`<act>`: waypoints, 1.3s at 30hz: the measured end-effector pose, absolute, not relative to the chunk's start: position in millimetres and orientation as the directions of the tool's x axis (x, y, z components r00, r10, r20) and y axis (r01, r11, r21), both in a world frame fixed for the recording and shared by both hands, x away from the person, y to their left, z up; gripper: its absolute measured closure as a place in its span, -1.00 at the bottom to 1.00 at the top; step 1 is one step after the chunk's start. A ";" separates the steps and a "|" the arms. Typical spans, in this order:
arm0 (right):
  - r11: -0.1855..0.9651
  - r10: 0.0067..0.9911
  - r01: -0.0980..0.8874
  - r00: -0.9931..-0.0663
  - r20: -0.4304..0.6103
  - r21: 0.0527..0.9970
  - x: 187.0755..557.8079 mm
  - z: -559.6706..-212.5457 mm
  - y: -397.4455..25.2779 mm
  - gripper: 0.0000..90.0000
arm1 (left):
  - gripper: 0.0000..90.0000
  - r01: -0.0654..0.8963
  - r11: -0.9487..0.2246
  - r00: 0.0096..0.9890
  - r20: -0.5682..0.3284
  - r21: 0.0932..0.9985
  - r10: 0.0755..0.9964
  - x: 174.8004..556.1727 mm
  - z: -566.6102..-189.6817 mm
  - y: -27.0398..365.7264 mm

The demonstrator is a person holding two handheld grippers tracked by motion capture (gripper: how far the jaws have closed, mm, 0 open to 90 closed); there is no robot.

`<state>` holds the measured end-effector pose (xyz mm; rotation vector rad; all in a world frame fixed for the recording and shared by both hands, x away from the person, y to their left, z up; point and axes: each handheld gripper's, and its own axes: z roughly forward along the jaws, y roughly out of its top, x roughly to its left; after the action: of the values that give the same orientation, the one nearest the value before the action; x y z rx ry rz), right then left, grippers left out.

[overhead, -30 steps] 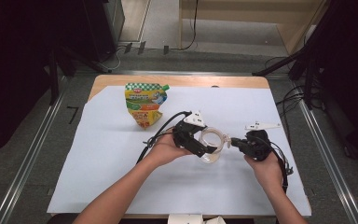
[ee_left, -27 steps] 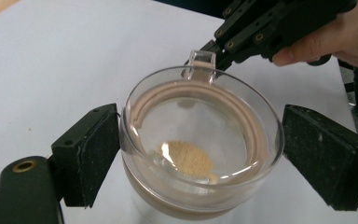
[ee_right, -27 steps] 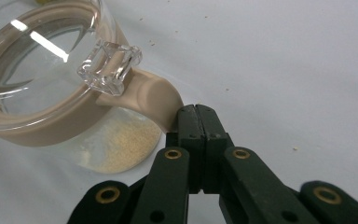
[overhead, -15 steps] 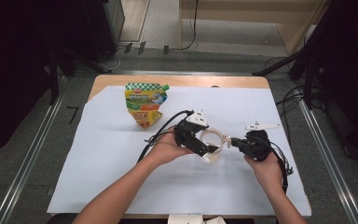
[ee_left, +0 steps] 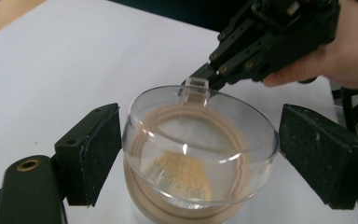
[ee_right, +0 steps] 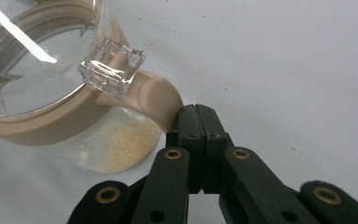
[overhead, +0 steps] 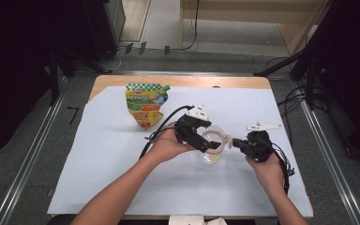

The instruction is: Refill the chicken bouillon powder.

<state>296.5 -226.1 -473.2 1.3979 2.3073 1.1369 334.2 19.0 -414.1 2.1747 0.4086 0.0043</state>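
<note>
Both tools point(overhead: 205, 143) point(overhead: 238, 142) stay at jar point(overhead: 212, 149).

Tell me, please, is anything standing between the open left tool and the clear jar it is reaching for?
Nothing visible does. The left tool is open with a pad on either side of the jar, gaps bare. The right tool is shut against the jar's tan tab on the far side.

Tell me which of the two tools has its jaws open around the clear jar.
The left tool: its two jaws stand apart on either side of the jar. The right tool is shut, its tip at the jar's beige tab.
</note>
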 end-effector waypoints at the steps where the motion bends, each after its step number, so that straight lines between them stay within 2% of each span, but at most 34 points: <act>1: 0.251 0.826 0.661 -0.527 0.200 0.707 296.5 -473.2 -226.1 1.00 | -0.66 0.287 -0.541 0.946 -0.145 0.791 0.290 334.8 -411.2 18.5; 6: 0.250 0.826 0.660 -0.527 0.200 0.708 296.3 -473.3 -226.2 1.00 | -0.64 0.261 -0.546 0.952 -0.119 0.796 0.283 334.7 -399.2 10.1; 12: 0.243 0.824 0.658 -0.528 0.206 0.713 296.1 -473.9 -226.4 1.00 | -0.60 0.266 -0.518 0.952 -0.138 0.813 0.273 338.5 -388.0 -1.4; 14: 0.241 0.822 0.658 -0.529 0.210 0.714 296.2 -474.4 -227.1 1.00 | -0.53 0.268 -0.497 0.953 -0.154 0.825 0.259 340.4 -383.8 -4.5; 15: 0.236 0.822 0.661 -0.526 0.216 0.712 296.0 -474.5 -227.6 1.00 | -0.30 0.267 -0.500 0.954 -0.154 0.824 0.256 340.8 -381.8 -5.7; 16: 0.227 0.817 0.663 -0.528 0.231 0.714 296.3 -474.9 -228.3 1.00 | 0.13 0.244 -0.515 0.957 -0.119 0.822 0.264 339.8 -381.5 -9.6; 17: 0.223 0.819 0.665 -0.524 0.233 0.713 296.5 -475.1 -228.9 1.00 | -0.12 0.224 -0.539 0.960 -0.088 0.812 0.266 339.3 -381.8 -14.3; 18: 0.209 0.815 0.671 -0.521 0.253 0.712 295.9 -475.1 -229.5 1.00 | -0.14 0.218 -0.556 0.963 -0.085 0.802 0.255 339.4 -382.7 -17.5; 26: 0.195 0.816 0.663 -0.518 0.255 0.723 291.3 -472.5 -236.0 1.00 | -0.10 0.236 -0.560 0.964 -0.117 0.794 0.240 340.3 -386.2 -19.3; 29: 0.208 0.833 0.640 -0.512 0.209 0.740 277.8 -464.4 -245.9 1.00 | -0.10 0.254 -0.562 0.961 -0.142 0.787 0.235 340.9 -384.0 -8.0; 31: 0.195 0.827 0.641 -0.515 0.227 0.742 268.7 -461.0 -249.9 0.99 | -0.05 0.275 -0.568 0.957 -0.167 0.775 0.236 341.3 -384.1 -1.9; 35: 0.179 0.809 0.628 -0.532 0.250 0.757 252.2 -452.9 -248.0 0.92 | 0.03 0.318 -0.581 0.946 -0.211 0.750 0.245 342.7 -384.6 11.2; 39: 0.188 0.785 0.594 -0.569 0.244 0.782 236.5 -445.1 -238.0 0.82 | 0.08 0.325 -0.583 0.944 -0.217 0.744 0.249 339.9 -383.6 26.2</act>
<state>236.5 -238.0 -445.1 1.3302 2.2486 1.3233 339.9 26.2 -383.6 2.2204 0.4040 -0.1112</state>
